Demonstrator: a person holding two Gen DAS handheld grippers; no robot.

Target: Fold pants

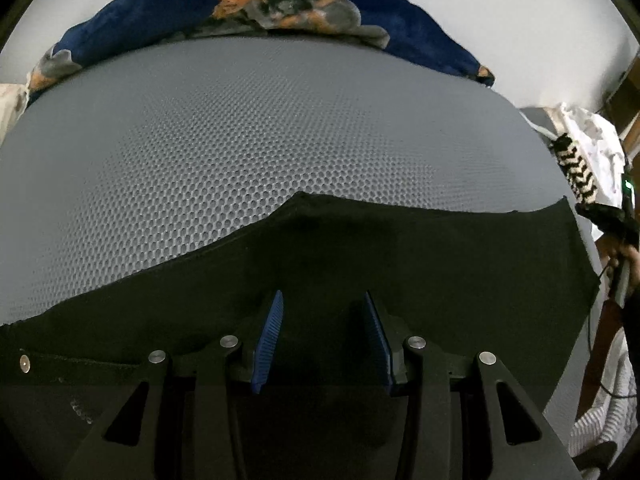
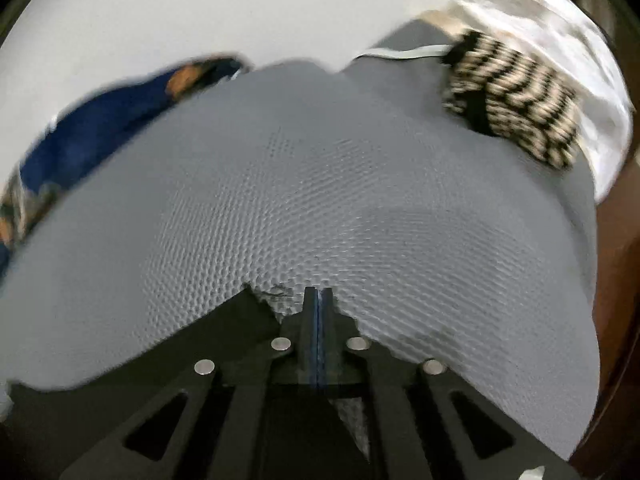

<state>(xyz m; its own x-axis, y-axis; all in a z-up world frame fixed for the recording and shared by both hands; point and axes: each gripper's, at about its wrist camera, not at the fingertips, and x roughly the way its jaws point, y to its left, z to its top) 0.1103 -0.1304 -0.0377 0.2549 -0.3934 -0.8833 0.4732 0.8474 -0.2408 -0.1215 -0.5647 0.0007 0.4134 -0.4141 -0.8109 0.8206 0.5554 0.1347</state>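
While left tongs (image 1: 320, 300) gape over pants (image 1: 400, 264), right tongs (image 2: 318, 294) closed.

Matt black cloth pants (image 1: 400, 256) lie on a grey mat (image 1: 240, 152) with a dimpled honeycomb texture. The left tongs (image 1: 323, 312) have ribbed blue pads.

A grey mat (image 1: 248, 128) with a honeycomb texture covered the surface. Black pants (image 1: 400, 264) lay spread flat along its near edge. A dark blue patterned blanket (image 1: 160, 20) sat at the far edge, and a black-and-cream zigzag cloth (image 2: 516, 108) at the right.
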